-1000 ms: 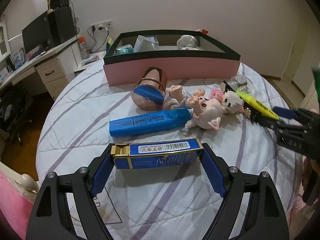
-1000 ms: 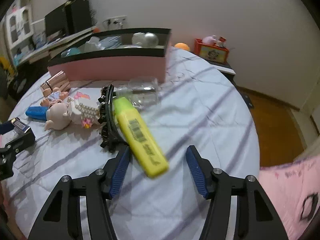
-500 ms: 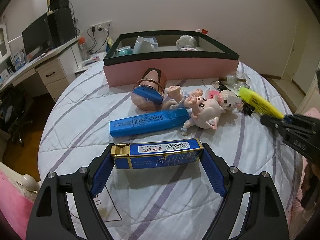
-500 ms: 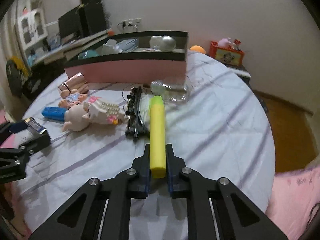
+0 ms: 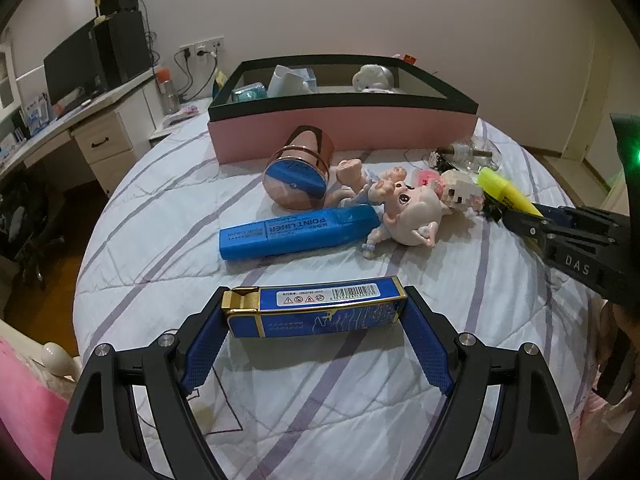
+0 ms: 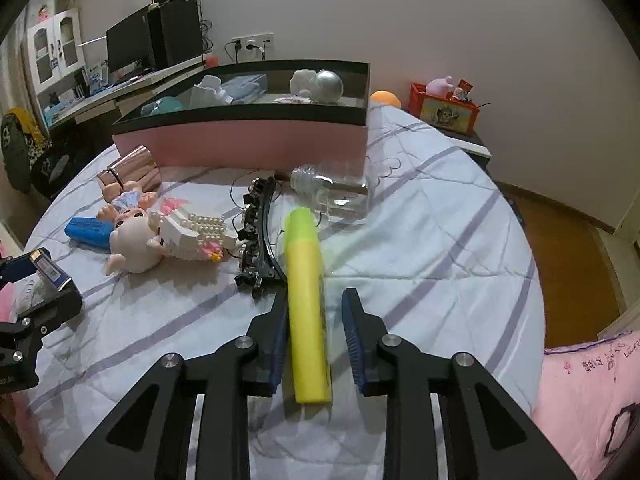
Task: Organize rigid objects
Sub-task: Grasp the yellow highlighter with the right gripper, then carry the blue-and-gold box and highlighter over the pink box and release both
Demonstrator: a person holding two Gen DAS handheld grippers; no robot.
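The left gripper (image 5: 314, 312) is clamped on a flat, glossy blue box (image 5: 316, 312) with a gold hinged cap and a white barcode label; its ribbed blue pads (image 5: 202, 350) are pressed against the box's two short ends, and the box is held lengthwise across the gap, above the quilted, purple-striped white bedspread (image 5: 160, 216).

The right gripper (image 6: 315, 320) is seen with its jaws parted. A smooth yellow highlighter (image 6: 306, 300) with a paler green cap lies lengthwise between the fingers; the left pad is touching or just beside its barrel, while a clear gap is left on the right side. Whether the marker is resting on the bedspread cannot be told.

Just left of the highlighter's cap a black, toothed hair clip (image 6: 258, 236) is laid, and beyond the cap a clear glass bottle (image 6: 332, 192) with a ribbed neck lies on its side. Further left a white block toy studded with pearl-like beads (image 6: 194, 236) is pressed against a smooth, pale pink doll (image 6: 132, 240). A long blue plastic marker (image 5: 298, 232) is placed beside the doll, with a shiny rose-gold cylinder (image 5: 298, 172) tipped over behind it.

At the back a rectangular pink box with a black rim (image 5: 344, 136) is set, holding several white and teal items.
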